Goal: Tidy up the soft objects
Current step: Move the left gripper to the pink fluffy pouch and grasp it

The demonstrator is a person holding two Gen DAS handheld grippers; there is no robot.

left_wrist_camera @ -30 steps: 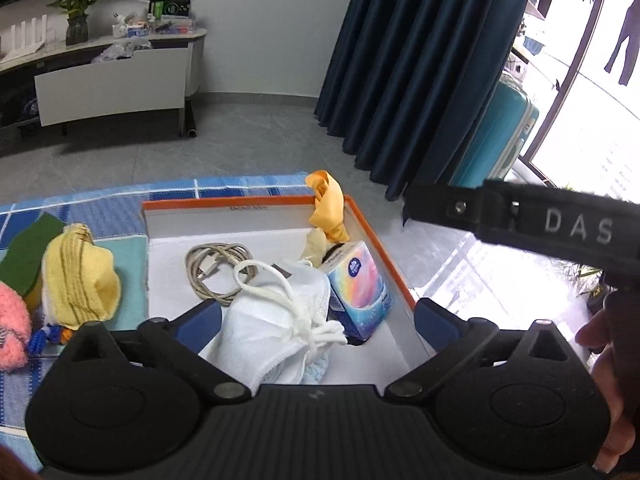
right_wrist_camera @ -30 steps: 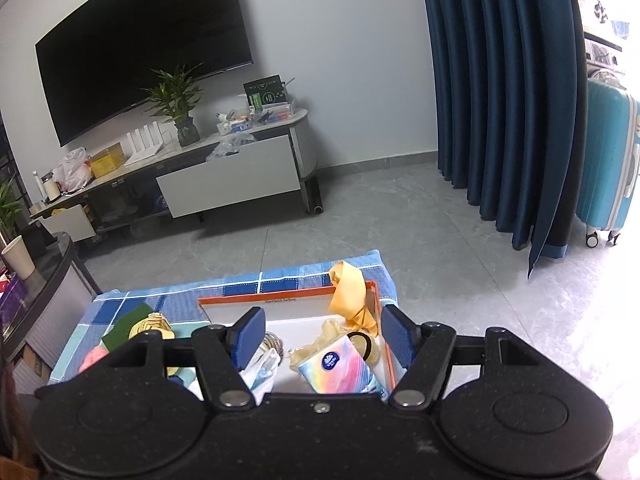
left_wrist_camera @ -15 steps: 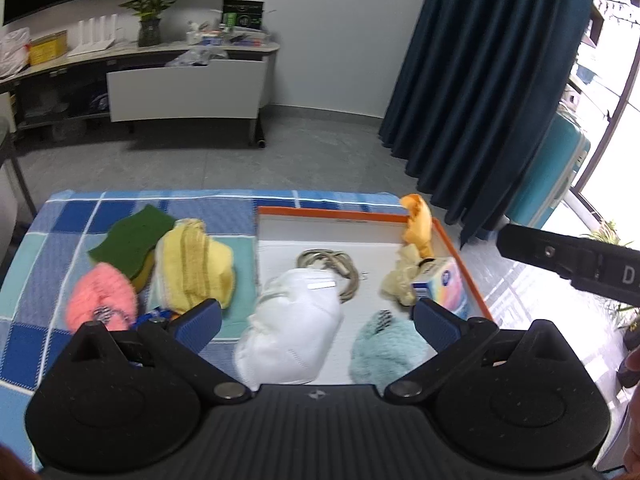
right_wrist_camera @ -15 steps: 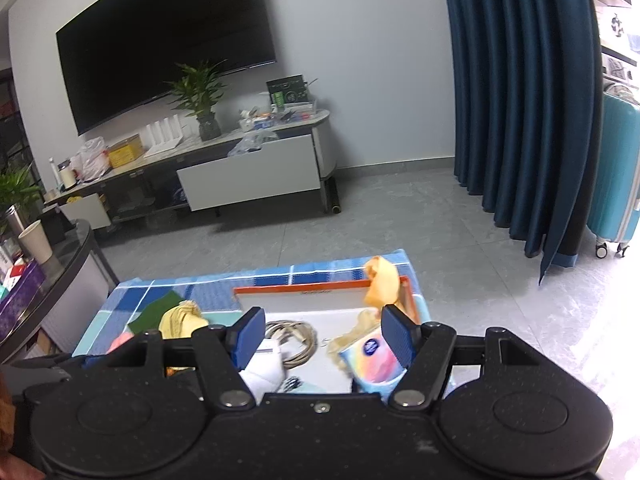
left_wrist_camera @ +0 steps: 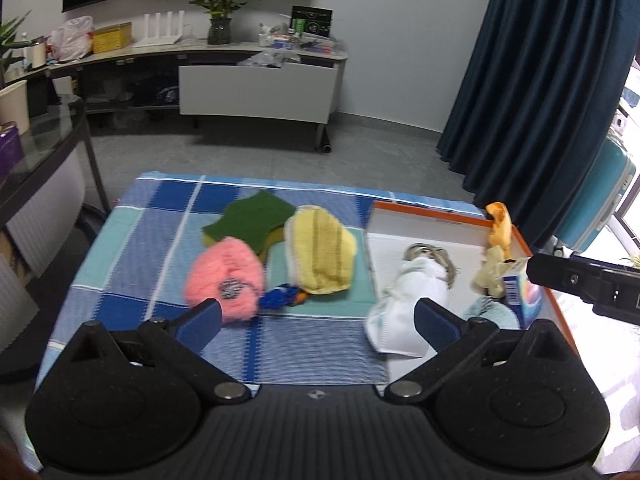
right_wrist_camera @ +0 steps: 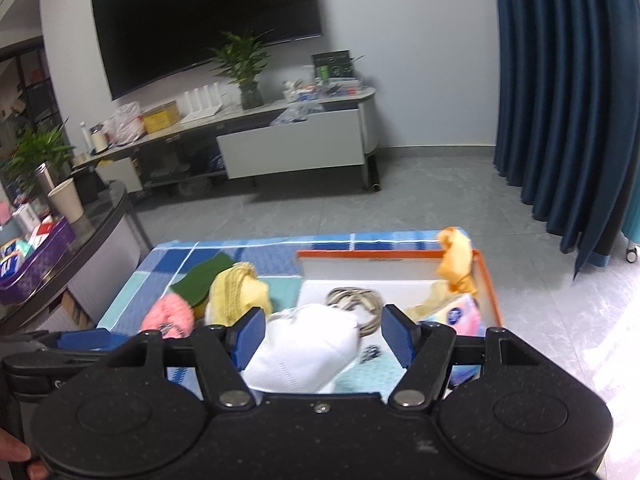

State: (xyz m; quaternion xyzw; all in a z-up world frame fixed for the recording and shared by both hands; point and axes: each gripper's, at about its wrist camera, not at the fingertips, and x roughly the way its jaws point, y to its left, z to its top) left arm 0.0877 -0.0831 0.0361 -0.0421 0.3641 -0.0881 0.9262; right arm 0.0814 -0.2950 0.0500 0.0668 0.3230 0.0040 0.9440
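An orange-rimmed white box (left_wrist_camera: pixel 424 216) sits at the right of a blue checked cloth (left_wrist_camera: pixel 160 216). In the box lie a white mask (left_wrist_camera: pixel 404 300), a coiled cable (left_wrist_camera: pixel 428 254), an orange cloth (left_wrist_camera: pixel 500 228), a tissue pack (left_wrist_camera: pixel 524 292) and a light blue fluffy item (left_wrist_camera: pixel 492 316). On the cloth lie a pink fluffy item (left_wrist_camera: pixel 224 272), a yellow knit item (left_wrist_camera: pixel 320 252) and a green-and-yellow sponge (left_wrist_camera: pixel 252 224). My left gripper (left_wrist_camera: pixel 316 324) is open and empty above the cloth's near edge. My right gripper (right_wrist_camera: pixel 322 338) is open and empty above the mask (right_wrist_camera: pixel 304 352).
A small blue-and-orange item (left_wrist_camera: pixel 280 298) lies by the yellow knit. A glass side table (right_wrist_camera: pixel 80 232) stands left of the cloth. A TV cabinet (left_wrist_camera: pixel 256 80) is across the floor, dark curtains (left_wrist_camera: pixel 540 80) and a teal suitcase (left_wrist_camera: pixel 600 196) at right.
The left gripper has swung left and back, from over the box to over the cloth's near edge. The right gripper has shifted left and nearer, over the mask. Both stay open.
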